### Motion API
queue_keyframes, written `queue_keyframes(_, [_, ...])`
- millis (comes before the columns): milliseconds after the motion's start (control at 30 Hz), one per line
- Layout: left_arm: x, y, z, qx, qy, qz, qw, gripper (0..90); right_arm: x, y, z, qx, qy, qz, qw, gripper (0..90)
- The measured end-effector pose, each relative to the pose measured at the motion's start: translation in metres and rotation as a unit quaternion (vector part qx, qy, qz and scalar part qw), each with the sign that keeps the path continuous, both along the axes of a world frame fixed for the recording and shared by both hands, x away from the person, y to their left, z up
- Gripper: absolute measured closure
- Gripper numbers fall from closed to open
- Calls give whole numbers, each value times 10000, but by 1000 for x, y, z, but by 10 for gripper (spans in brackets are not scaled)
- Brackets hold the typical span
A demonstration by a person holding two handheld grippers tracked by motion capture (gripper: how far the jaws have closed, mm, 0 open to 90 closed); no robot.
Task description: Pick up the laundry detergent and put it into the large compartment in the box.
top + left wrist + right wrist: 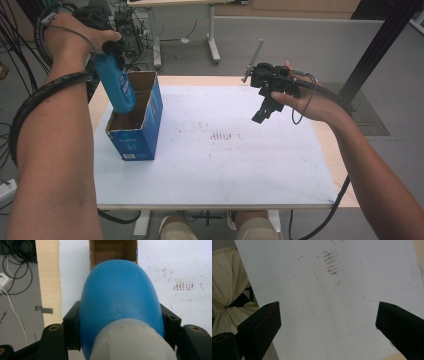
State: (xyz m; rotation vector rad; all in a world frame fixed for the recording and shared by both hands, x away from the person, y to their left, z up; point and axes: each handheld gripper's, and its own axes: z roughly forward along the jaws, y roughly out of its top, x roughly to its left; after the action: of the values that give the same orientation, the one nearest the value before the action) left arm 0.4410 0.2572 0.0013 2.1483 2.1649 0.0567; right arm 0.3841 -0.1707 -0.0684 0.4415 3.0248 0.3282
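Observation:
A blue bottle (116, 84) with a grey cap end hangs bottom-down over the open top of a blue cardboard box (141, 134) at the table's left. Its lower end dips into the box's mouth. My left gripper (111, 48) is shut on the bottle's upper part. In the left gripper view the blue bottle (120, 302) sits between both black jaws, with the brown inside of the box (113, 251) beyond it. My right gripper (263, 111) hovers open above the table's right half, with nothing between its fingers (264, 322).
A white sheet (220, 150) with reddish-brown smudges (224, 135) covers most of the wooden table (331, 150). Cables and equipment (125, 30) lie on the floor beyond the far left corner. The person's knees (175, 231) show below the near edge.

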Motion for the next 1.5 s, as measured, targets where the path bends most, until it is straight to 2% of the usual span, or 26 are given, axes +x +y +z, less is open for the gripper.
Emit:
queue_keyframes(333, [4, 1, -24, -24, 80, 0, 10000, 373, 2, 3, -3, -27, 33, 20, 10000, 62])
queue_keyframes(1000, [7, -2, -56, -55, 222, -42, 9997, 373, 2, 4, -6, -30, 44, 16, 10000, 61])
queue_keyframes(1500, [9, -8, -93, -99, 345, -156, 9992, 372, 4, 5, -12, -44, 95, 16, 9999, 62])
